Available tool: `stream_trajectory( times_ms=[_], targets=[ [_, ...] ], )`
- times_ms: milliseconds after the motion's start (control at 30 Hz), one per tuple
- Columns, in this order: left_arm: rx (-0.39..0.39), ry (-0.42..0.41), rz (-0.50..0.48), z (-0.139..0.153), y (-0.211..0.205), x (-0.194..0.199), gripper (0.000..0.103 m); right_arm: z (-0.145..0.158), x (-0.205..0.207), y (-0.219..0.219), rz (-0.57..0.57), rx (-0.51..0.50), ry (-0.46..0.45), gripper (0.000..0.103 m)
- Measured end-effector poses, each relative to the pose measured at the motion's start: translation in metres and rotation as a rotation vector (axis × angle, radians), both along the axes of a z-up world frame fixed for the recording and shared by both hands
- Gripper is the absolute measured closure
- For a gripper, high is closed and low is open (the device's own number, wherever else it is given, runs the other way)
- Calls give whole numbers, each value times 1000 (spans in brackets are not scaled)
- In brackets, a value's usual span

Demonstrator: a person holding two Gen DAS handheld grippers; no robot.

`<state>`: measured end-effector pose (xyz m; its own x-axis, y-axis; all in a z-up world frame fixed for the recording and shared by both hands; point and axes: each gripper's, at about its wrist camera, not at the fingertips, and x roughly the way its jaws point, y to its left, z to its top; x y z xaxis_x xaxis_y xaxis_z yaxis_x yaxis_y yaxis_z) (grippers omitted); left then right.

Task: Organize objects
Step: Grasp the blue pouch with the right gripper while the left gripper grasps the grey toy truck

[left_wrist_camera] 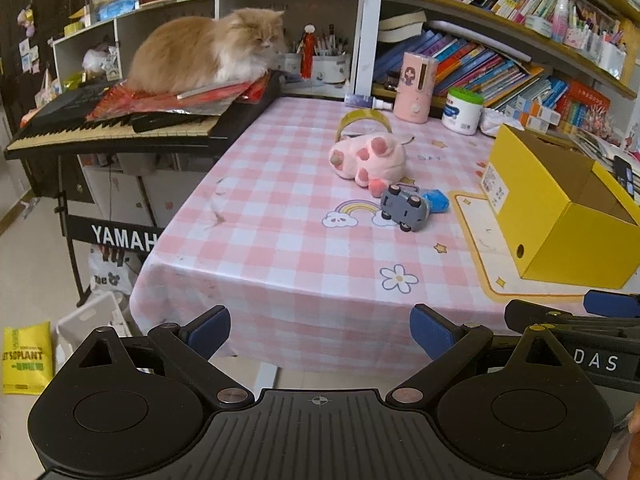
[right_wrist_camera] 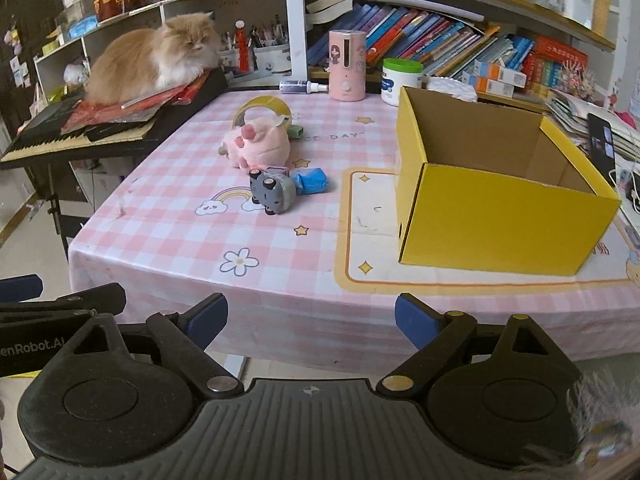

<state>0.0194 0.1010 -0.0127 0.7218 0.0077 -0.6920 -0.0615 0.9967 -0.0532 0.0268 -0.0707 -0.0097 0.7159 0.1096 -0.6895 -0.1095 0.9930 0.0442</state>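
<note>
On the pink checked tablecloth (left_wrist_camera: 280, 216) lie a pink plush paw (left_wrist_camera: 370, 158), a grey toy car (left_wrist_camera: 404, 207) on its side, a blue packet (left_wrist_camera: 437, 201) and a roll of tape (left_wrist_camera: 362, 120). In the right wrist view the plush paw (right_wrist_camera: 260, 146), the car (right_wrist_camera: 274, 192), the packet (right_wrist_camera: 312, 181) and the tape (right_wrist_camera: 262, 109) lie left of an open, empty yellow box (right_wrist_camera: 500, 208). The box (left_wrist_camera: 560, 208) also shows at the right in the left wrist view. My left gripper (left_wrist_camera: 320, 332) and right gripper (right_wrist_camera: 311, 320) are open and empty, in front of the table's near edge.
A cat (left_wrist_camera: 208, 50) lies on papers on a keyboard (left_wrist_camera: 120, 128) at the table's left. A pink cylinder (right_wrist_camera: 347, 66), a white jar (right_wrist_camera: 400, 80) and a spray bottle (right_wrist_camera: 304, 87) stand at the back before bookshelves (right_wrist_camera: 440, 44). A phone (right_wrist_camera: 604, 146) lies at the right.
</note>
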Motion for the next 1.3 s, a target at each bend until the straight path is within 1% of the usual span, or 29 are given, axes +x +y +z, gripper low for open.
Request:
stream_trajectory(
  times_ms=[100, 167, 200, 267, 300, 333, 500, 600, 767, 833, 933, 1000, 1067, 1167, 1233, 1300],
  targets=[
    [14, 5, 7, -1, -3, 13, 5, -4, 15, -1, 13, 4, 13, 15],
    [8, 7, 11, -2, -5, 22, 5, -6, 26, -1, 27, 8, 21, 23],
    [3, 14, 12, -4, -6, 28, 5, -7, 31, -1, 37, 7, 21, 25],
    [3, 24, 5, -6, -9, 39, 5, -8, 42, -2, 56, 8, 27, 38],
    [7, 24, 3, -7, -11, 43, 5, -9, 48, -3, 63, 12, 32, 41],
    [10, 22, 1, -7, -12, 48, 5, -10, 54, -4, 68, 20, 38, 46],
    [3, 15, 11, -9, -16, 74, 6, -13, 89, -9, 87, 45, 62, 53],
    [7, 28, 6, -12, -19, 90, 7, -11, 107, -9, 113, 51, 47, 57],
    [4, 28, -22, -12, -28, 113, 7, 5, 127, -10, 115, 63, -62, 58],
    [-1, 40, -51, -14, -35, 126, 7, 9, 137, -13, 113, 73, -81, 58],
    [8, 54, -101, -17, -47, 143, 7, 11, 153, -17, 102, 88, -68, 57],
    [17, 55, -138, -20, -56, 155, 7, 14, 165, -24, 74, 145, -46, 56],
    [23, 54, -177, -23, -63, 165, 7, 19, 175, -28, 60, 182, -48, 56],
    [56, 65, -214, -33, -74, 183, 7, 23, 187, -28, 66, 181, -61, 55],
    [78, 77, -224, -41, -79, 194, 7, 21, 193, -27, 76, 173, -54, 55],
    [82, 82, -233, -47, -81, 203, 8, 17, 198, -27, 87, 162, -37, 55]
  ],
)
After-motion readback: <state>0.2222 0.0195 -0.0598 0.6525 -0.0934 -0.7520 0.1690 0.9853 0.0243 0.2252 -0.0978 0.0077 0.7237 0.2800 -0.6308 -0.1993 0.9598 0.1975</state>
